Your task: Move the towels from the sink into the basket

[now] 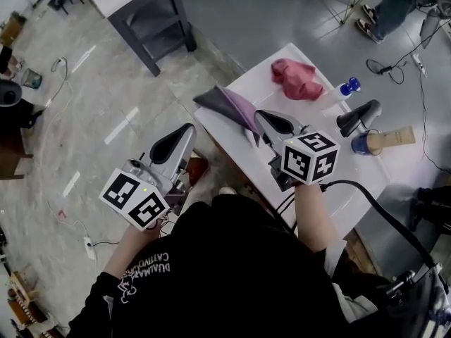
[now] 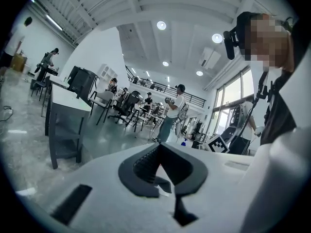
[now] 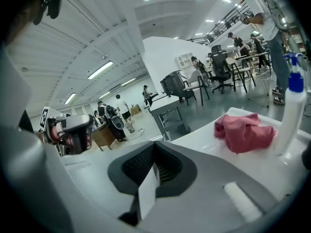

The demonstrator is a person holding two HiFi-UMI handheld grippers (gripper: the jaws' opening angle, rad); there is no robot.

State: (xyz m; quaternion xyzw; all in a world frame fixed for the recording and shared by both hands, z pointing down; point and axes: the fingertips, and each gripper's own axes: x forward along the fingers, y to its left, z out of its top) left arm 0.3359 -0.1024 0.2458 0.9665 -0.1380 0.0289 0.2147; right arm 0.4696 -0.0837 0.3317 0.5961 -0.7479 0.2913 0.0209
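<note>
1. The person stood at a white counter (image 1: 347, 183) with a two-jaw tool in each hand, both arms held in front of a black shirt.
2. The left gripper (image 1: 187, 129) was out over the bare floor, to the left of the counter. Its own view showed the dark jaws brought together with nothing between them.
3. The right gripper (image 1: 259, 115) hung over the counter's near left part. Its jaws were closed too, and I saw no cloth caught in them.
4. The pink towel (image 1: 296, 78) lay crumpled on the white top near the far corner, well ahead of the right gripper and untouched by either tool.
5. A blue-capped spray bottle (image 1: 349, 87) stood just beside the towel on its right.
6. A dark faucet (image 1: 358, 117) rose nearer the person, on the counter's right side.
7. A flat grey and purple piece (image 1: 229, 104) stuck out at the counter's left edge, close to the right gripper's tip. I couldn't tell what it was or whether the two touched.
8. A dark table (image 1: 158, 23) stood farther off on the floor.
</note>
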